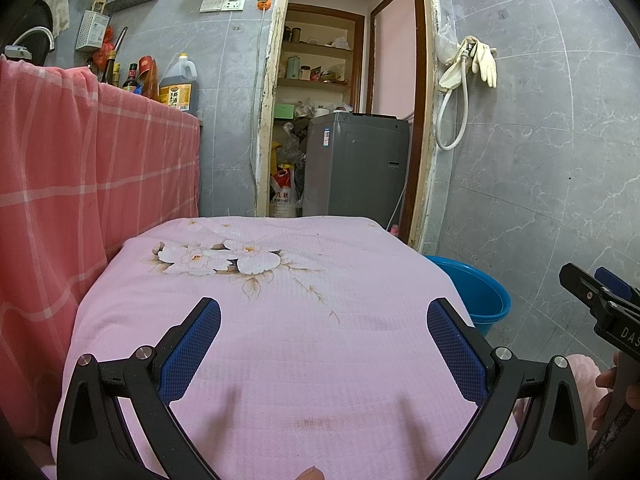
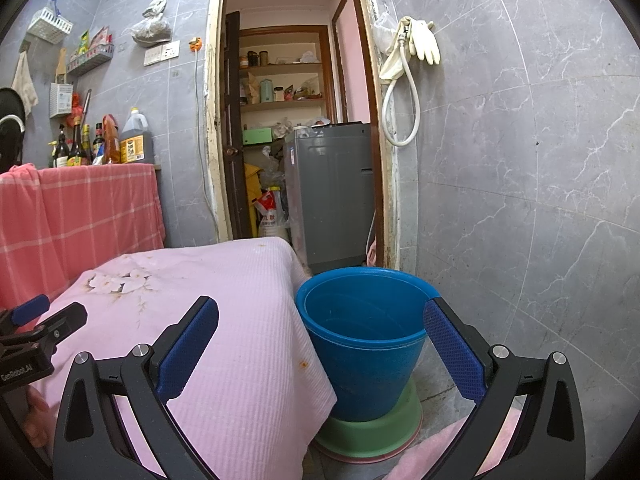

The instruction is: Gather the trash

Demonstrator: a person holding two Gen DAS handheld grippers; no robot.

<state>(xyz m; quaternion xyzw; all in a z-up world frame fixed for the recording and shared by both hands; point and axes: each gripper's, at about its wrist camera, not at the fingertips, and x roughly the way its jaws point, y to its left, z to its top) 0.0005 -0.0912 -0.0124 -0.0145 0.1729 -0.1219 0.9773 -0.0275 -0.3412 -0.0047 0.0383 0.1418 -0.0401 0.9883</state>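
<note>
Your left gripper (image 1: 324,332) hangs over the pink flowered cloth (image 1: 280,360) that fills the lower middle of the left wrist view, its blue pads spread wide with nothing between them. Your right gripper (image 2: 320,332) is likewise released and empty, and in its own view it frames the blue bucket (image 2: 360,344) at lower centre, which stands on a green basin (image 2: 368,436) on the floor, just beside the hanging edge of the cloth. That placement makes sense: judging by the task, the bucket serves as the bin, set where anything lifted off the cloth can be dropped with a short swing. No clear piece of trash shows on the cloth; only small orange-brown specks near its far edge and one on the draped side by the bucket, too small to name. Inside the bucket nothing can be made out from this angle. With both tools held open and level, you look either ready to start or finished; I cannot tell which.
</note>
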